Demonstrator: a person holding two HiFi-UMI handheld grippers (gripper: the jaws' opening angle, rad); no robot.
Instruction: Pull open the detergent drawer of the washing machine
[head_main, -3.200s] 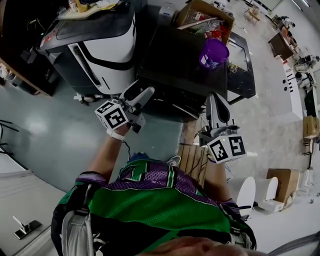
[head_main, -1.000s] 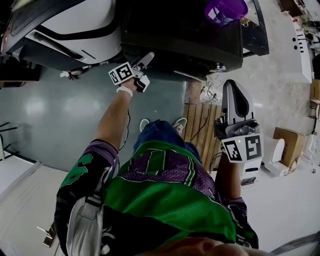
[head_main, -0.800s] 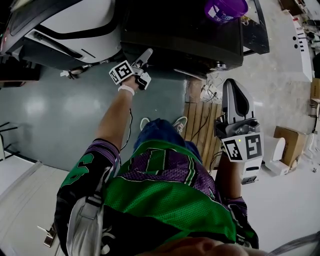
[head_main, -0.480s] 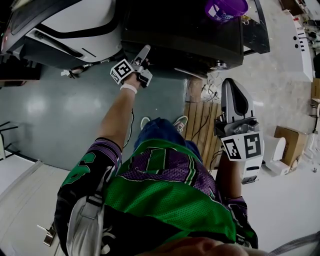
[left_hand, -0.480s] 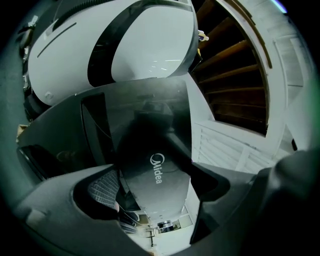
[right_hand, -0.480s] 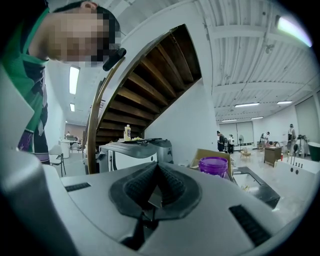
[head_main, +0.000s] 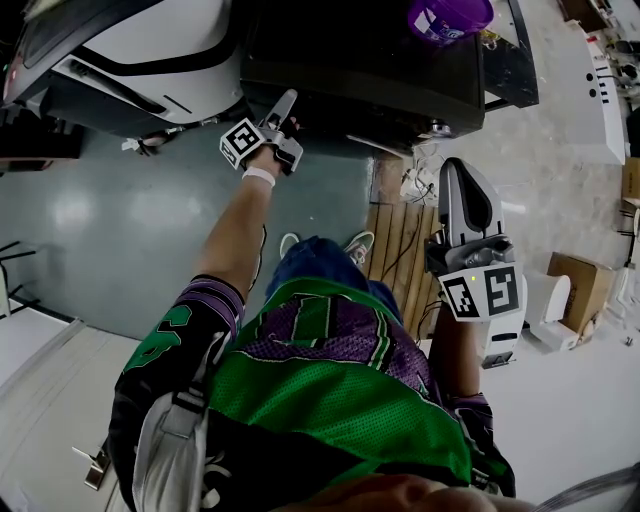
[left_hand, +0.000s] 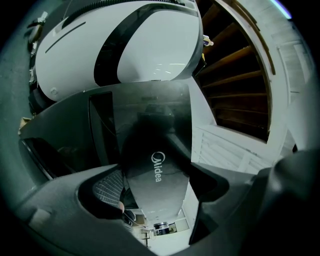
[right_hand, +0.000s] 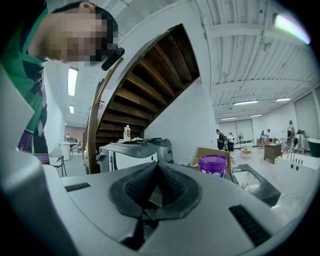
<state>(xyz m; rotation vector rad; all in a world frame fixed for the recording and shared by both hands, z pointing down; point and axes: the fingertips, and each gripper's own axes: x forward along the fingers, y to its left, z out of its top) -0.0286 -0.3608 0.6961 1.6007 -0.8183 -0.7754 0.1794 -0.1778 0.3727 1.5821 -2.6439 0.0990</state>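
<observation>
The left gripper (head_main: 287, 103), released, straddles the Midea-marked detergent drawer (left_hand: 157, 150) on the washing machine (head_main: 350, 70) front, while the right gripper (head_main: 460, 172) hangs clenched and empty to the machine's right.

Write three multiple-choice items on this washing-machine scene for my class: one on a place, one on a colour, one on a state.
1. Where does the tub stand?
A on the washing machine's top; B on the floor; C in a gripper.
2. What colour is the washing machine that the left gripper reaches?
A white; B dark; C purple.
3. On the right gripper, how do the jaws stand?
A together, empty; B wide apart; C on the tub.
Key: 1 A, the head view shows it on the top panel; 2 B, its front is dark; 3 A, the right gripper view shows the pads meeting.
</observation>
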